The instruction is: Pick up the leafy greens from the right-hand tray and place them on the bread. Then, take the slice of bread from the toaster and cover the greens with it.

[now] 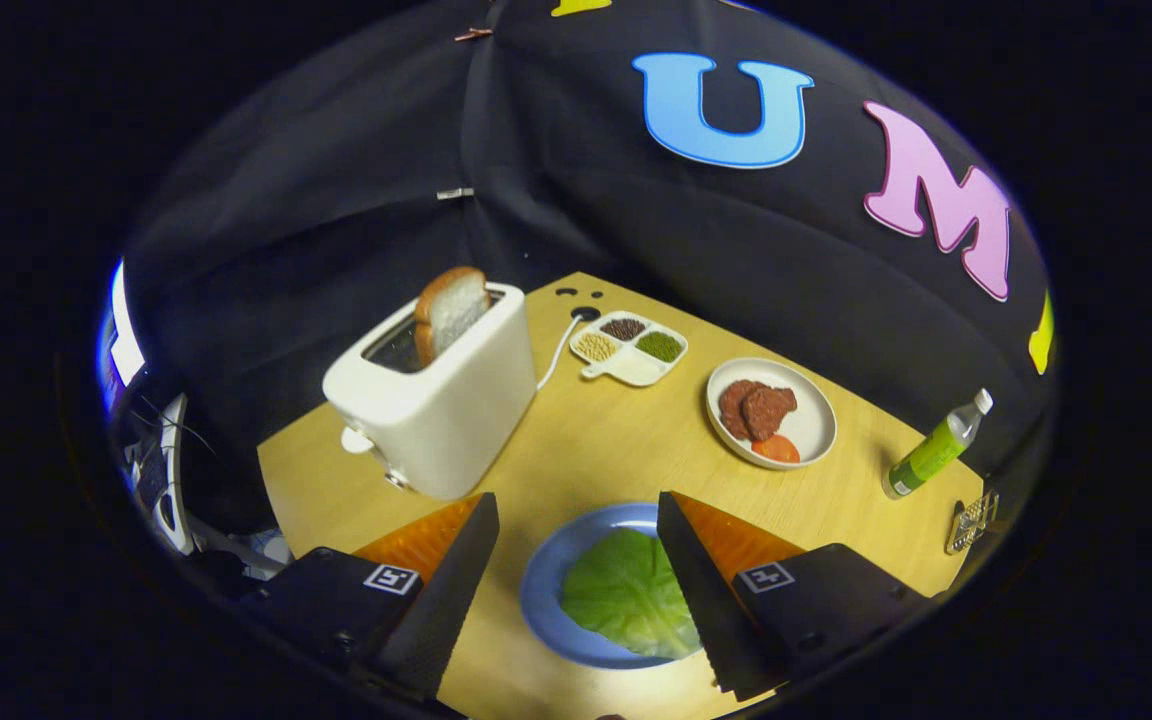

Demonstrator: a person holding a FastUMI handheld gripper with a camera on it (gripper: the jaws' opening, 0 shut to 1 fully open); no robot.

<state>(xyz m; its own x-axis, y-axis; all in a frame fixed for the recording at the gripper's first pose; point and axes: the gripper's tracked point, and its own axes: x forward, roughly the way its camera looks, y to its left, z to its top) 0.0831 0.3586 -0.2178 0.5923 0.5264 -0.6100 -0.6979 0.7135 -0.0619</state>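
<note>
A green leaf [628, 594] lies on a blue plate [548, 570] between my fingers, covering whatever is under it. My gripper [576, 510] hangs open above the plate with nothing in it, its right finger overlapping the leaf's edge in view. A white toaster [441, 400] stands on the wooden table ahead and to the left. A slice of bread [451, 310] sticks upright out of its slot.
A white plate [814, 425] with two brown patties and a tomato slice sits ahead right. A divided white dish [628, 368] of grains lies beyond, by the toaster's cord. A green bottle [936, 447] and a metal clip [972, 520] are at the far right.
</note>
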